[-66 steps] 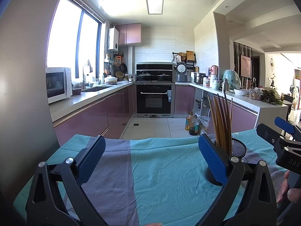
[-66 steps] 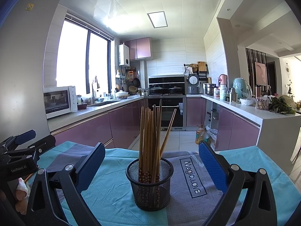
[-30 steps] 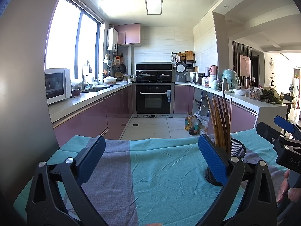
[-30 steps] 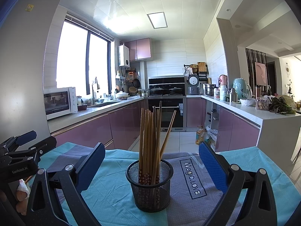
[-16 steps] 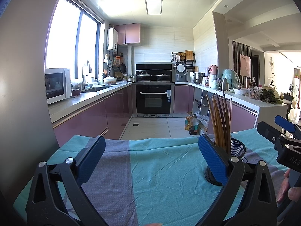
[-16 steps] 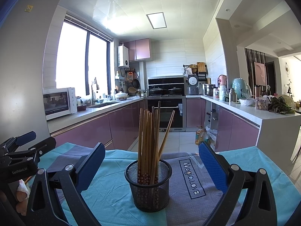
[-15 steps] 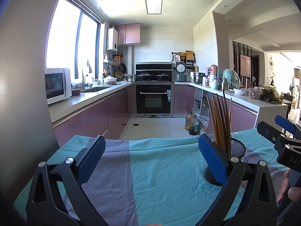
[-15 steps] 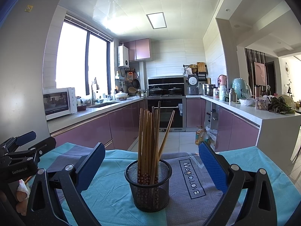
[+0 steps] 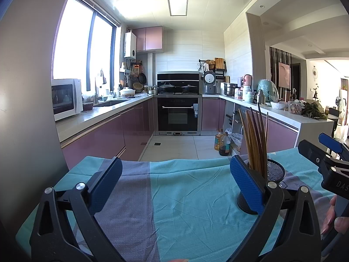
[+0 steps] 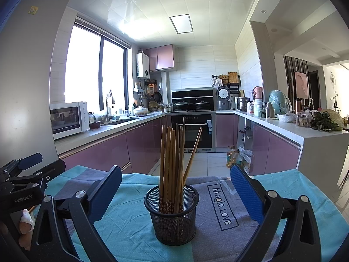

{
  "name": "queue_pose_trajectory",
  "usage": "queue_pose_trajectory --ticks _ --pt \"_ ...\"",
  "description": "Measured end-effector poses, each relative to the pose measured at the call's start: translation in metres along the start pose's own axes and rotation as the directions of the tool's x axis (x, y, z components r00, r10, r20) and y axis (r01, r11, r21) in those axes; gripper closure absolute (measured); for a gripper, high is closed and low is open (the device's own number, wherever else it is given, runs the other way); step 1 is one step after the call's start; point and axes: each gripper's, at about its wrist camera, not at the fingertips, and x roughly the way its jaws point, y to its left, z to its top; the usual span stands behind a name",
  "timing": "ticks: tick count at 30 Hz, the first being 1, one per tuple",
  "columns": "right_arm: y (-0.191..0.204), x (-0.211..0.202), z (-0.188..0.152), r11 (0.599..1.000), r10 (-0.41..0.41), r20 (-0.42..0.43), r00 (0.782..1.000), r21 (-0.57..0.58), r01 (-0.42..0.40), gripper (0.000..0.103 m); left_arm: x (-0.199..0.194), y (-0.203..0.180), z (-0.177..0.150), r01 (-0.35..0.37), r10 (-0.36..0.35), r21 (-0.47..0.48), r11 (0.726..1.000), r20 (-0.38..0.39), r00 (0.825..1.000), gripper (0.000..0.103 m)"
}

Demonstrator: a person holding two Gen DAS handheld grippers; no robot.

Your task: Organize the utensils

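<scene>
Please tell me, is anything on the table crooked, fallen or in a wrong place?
Only one small thing: one chopstick leans out to the right, while the other chopsticks stand nearly straight in the mesh cup. The cup stands upright on the cloth; nothing is spilled.

bare cloth (image 9: pixel 185 196) ahead of left tongs (image 9: pixel 174 183), chopstick holder (image 10: pixel 172 216) — between right tongs (image 10: pixel 174 190)

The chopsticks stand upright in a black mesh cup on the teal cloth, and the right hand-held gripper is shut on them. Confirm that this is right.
Not quite. The right hand-held gripper is open: in the right wrist view its blue pads stand wide apart on either side of the black mesh cup, touching nothing. The rest holds: the chopsticks stand upright in that cup on the teal cloth.
</scene>
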Motion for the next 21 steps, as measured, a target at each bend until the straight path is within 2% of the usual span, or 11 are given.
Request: queue_pose_trajectory --ticks 21 --pt "0.0001 0.0001 0.0005 1.0 0.001 0.0 1.0 -0.001 -0.001 0.006 0.0015 -0.0015 -0.0012 0.001 -0.001 0.002 1.0 -0.003 1.0 0.006"
